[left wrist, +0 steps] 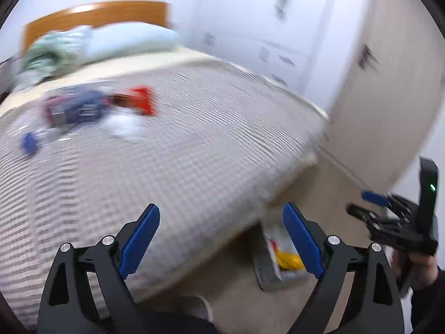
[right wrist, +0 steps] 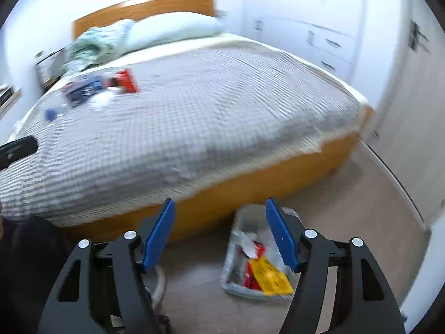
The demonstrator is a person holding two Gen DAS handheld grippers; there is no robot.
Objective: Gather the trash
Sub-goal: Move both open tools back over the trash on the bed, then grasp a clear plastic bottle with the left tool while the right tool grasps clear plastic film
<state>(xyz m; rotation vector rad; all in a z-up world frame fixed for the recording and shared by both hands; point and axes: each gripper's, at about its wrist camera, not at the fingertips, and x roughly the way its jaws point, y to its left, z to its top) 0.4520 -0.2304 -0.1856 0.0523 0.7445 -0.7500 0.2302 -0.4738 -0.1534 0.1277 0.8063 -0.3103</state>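
Blurred trash lies on the far left of the bed: a red packet (left wrist: 143, 101) (right wrist: 126, 80), a blue and purple wrapper (left wrist: 75, 108) (right wrist: 83, 89), white crumpled paper (left wrist: 125, 126) (right wrist: 103, 98) and a clear bottle with a blue cap (left wrist: 29, 143) (right wrist: 51, 114). A grey bin (left wrist: 264, 275) (right wrist: 230, 286) on the floor by the bed holds yellow and red wrappers. My left gripper (left wrist: 221, 208) hovers open over the bed's near edge, nothing between its blue pads. My right gripper (right wrist: 220, 203) (left wrist: 364, 204) is open and empty above the bin.
The bed has a checked grey cover (right wrist: 208, 111), a wooden frame (right wrist: 250, 186) and headboard, pillows (right wrist: 172, 27) and bunched green bedding (right wrist: 91, 44). White drawers (right wrist: 328, 44) and a door (right wrist: 411, 97) stand to the right. Beige floor (right wrist: 347, 208) runs between them.
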